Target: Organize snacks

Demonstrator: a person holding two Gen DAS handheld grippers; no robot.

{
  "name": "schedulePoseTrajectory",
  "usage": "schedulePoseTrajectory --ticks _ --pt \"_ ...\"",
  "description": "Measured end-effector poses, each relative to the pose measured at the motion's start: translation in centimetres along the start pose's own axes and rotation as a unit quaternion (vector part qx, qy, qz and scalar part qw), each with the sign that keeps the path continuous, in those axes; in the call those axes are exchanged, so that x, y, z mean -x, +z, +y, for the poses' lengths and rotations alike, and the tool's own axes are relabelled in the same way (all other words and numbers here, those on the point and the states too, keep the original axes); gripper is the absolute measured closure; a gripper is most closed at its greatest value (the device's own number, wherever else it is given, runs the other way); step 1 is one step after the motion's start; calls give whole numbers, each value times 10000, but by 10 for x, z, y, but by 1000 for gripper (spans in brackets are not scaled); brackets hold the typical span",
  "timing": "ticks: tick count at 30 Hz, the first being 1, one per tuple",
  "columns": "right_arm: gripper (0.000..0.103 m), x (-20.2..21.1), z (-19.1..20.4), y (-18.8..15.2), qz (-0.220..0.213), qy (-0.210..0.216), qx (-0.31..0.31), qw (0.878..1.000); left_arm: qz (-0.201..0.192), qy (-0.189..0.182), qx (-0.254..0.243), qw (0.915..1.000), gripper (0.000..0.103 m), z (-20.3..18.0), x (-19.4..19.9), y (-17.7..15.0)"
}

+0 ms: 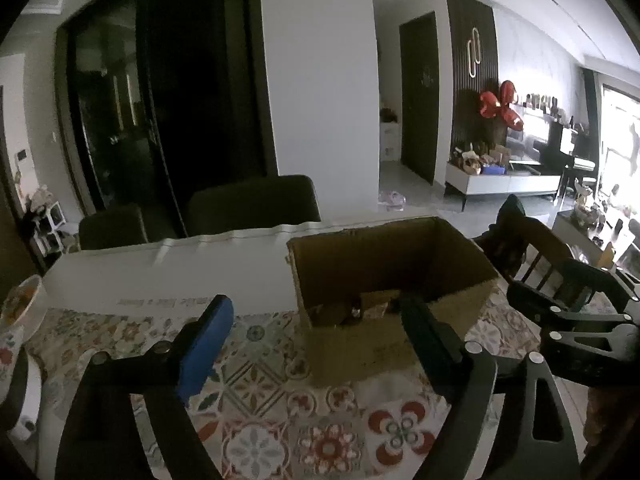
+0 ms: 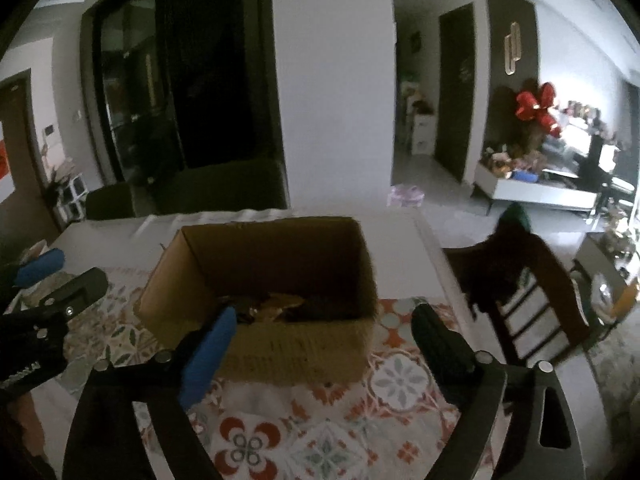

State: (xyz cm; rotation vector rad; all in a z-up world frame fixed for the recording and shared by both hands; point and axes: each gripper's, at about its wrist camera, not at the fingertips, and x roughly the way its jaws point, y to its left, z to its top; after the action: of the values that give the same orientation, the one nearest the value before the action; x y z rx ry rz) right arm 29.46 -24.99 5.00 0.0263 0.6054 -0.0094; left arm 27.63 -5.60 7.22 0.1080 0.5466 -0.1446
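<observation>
Both hand-held grippers, left (image 1: 316,332) and right (image 2: 324,332), are hanging released and empty before the open cardboard box (image 2: 264,276) on the tabletop (image 2: 320,420), probably because the snacks (image 2: 276,306), at twelve o'clock, are already lying inside.

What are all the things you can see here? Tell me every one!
box: one, brown cardboard, open, on the patterned cloth.
snacks: a few, brownish, inside the box; number unclear.
cloth: one, red, green and white floral tiles, covering the near part of the table.
table: one, white, under cloth and box.
bowl: one, patterned, at the table's left edge.
wooden chair: one, dark brown, right of the table.
dark chairs: two, at the far side.
red bow: one, in the far room.
left gripper: black, fingers open, empty.
right gripper: black, fingers open, empty.
</observation>
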Motion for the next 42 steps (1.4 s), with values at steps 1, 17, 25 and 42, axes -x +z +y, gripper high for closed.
schedulePoseTrajectory --ticks 1,17,25,42 --pt "8 8 1 -4 -34 -8 -10 10000 -38 9 7 10000 11 0 7 -4" --pt "8 106 8 -100 -129 -44 -77 9999 -186 19 79 9998 0 -5 103 -89" --pt "8 131 11 -128 -100 2 -78 9999 -12 -148 179 9997 0 -8 124 -117" --pt "8 145 14 -155 -67 -80 -20 9999 -76 -24 101 9999 0 -9 137 -144"
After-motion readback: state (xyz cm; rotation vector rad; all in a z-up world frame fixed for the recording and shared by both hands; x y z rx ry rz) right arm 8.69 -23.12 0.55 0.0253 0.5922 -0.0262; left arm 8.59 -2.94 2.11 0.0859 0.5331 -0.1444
